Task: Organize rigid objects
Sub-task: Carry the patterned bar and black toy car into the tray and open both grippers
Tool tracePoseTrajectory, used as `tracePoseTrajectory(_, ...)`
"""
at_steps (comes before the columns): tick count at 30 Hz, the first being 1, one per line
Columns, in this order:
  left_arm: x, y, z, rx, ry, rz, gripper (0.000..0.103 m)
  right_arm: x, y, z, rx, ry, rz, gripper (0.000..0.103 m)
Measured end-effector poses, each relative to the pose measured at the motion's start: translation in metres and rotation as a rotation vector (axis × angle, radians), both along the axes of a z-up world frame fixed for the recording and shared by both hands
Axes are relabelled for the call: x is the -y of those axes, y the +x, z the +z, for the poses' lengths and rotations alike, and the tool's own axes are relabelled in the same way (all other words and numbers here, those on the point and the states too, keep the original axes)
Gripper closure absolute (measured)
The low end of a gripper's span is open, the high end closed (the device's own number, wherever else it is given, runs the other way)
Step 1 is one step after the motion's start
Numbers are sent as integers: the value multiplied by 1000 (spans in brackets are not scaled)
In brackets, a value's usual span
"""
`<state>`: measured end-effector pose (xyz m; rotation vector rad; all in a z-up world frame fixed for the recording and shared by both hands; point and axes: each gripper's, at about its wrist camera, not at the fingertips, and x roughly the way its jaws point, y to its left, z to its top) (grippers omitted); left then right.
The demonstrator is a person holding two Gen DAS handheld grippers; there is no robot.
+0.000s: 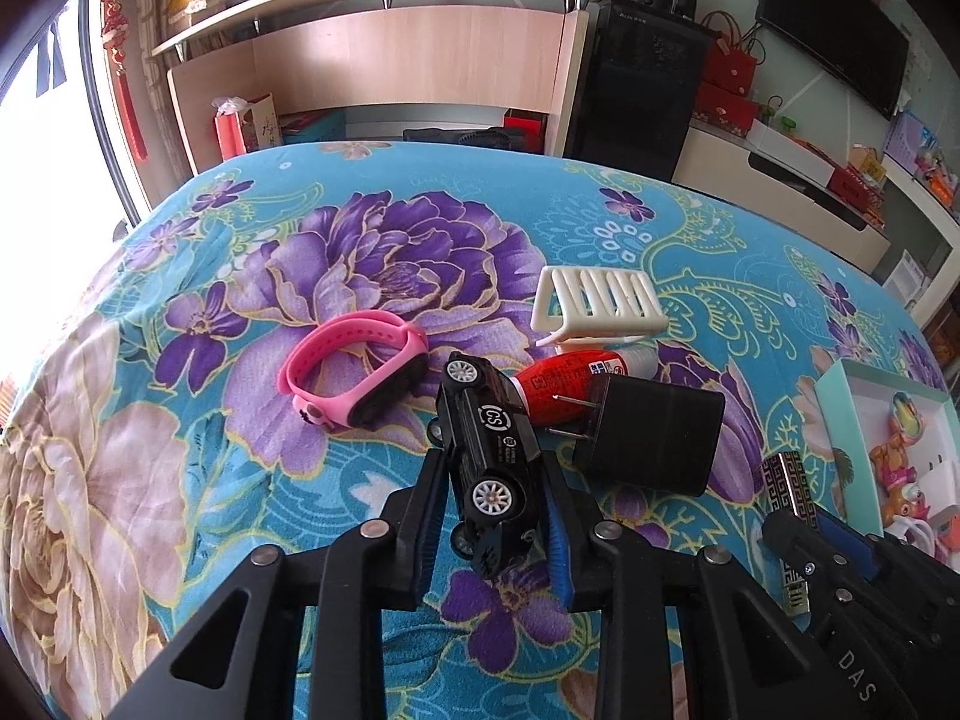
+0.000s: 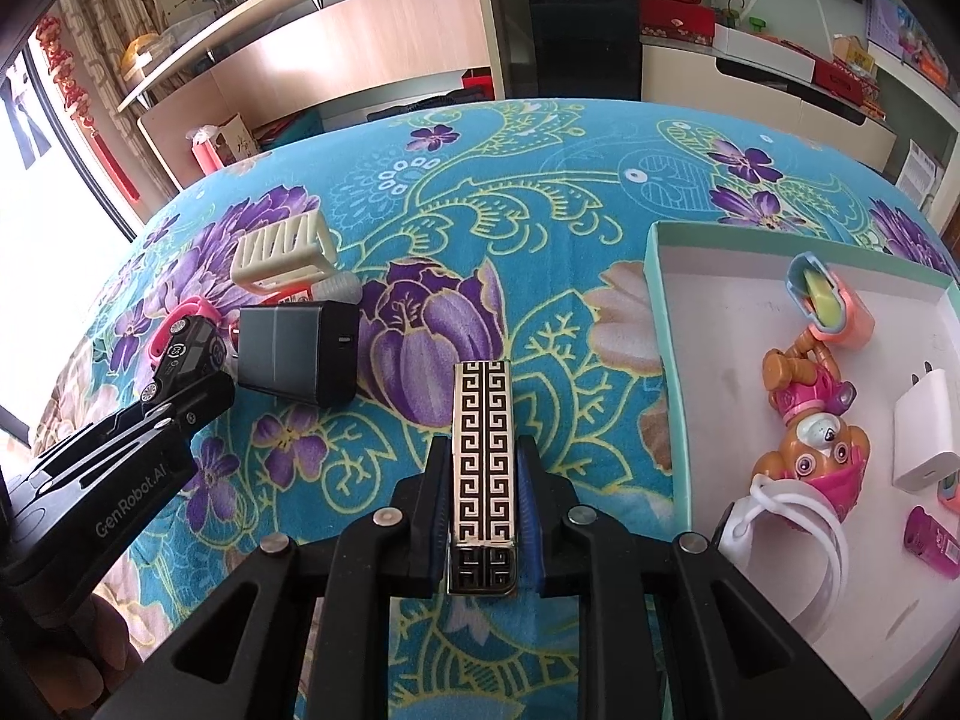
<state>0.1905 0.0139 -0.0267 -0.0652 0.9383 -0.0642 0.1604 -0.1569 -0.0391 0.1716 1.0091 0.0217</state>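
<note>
Showing glossy plastic and metal against soft matt cloth.
Gleaming: black toy car [image 1: 489, 468], smooth and shiny; patterned lighter [image 2: 482, 474], polished metal; looking matt: black charger [image 1: 651, 438], pink rubbery wristband [image 1: 354, 372], floral fleecy cloth [image 1: 180, 360], paper-lined box [image 2: 720, 330].

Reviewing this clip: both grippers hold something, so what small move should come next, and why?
Probably carry the right gripper with its patterned lighter right, over the tray: the tray already holds sorted items, and the left gripper has only just clamped the toy car.
</note>
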Motion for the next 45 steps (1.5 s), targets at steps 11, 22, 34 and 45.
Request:
tracePoseTrajectory(11,-3,-14,37,105,-26,-2,73,11,-13,30,121,65,-33,82)
tracePoseTrajectory(22,27,-33,79,217,-84,-98,73,44,-35,63,199,52,-116,82)
tracePoseTrajectory(34,123,-57,92,256,-89,-336,73,132,-70,69,174,-38,-359,82)
tracePoseTrajectory(45,196,-84,83,247,-47,-520,73,193,-104,68,160,-42,-543,82)
